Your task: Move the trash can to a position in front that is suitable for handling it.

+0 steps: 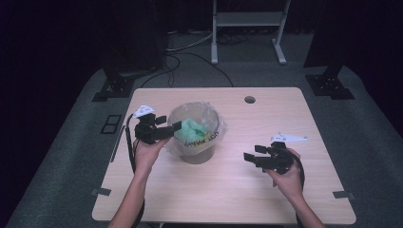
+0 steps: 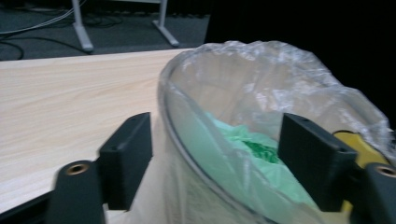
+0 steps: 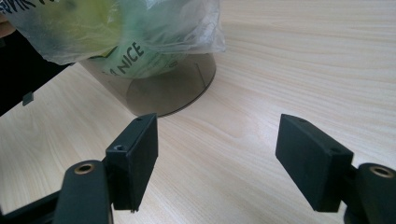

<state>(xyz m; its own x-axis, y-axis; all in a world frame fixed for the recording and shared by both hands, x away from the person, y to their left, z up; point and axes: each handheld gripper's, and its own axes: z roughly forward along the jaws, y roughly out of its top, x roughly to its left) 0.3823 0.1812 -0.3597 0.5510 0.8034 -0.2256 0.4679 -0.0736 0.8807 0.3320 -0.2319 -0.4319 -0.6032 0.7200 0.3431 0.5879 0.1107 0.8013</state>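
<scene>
Both jaws of my left gripper [image 2: 215,163] sit apart, straddling the bag-lined bin's [image 1: 195,135] rim mid-table with green stuff inside, right gripper [image 1: 259,159] open and idle nearby, so bag-pulling looks barely started.

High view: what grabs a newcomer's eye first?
The small translucent grey bin lined with a crinkly clear plastic bag and holding crumpled green material, left of centre on the pale wooden table. The left claw is open astride its rim; the right claw is open over bare wood, aimed at the bin.
</scene>
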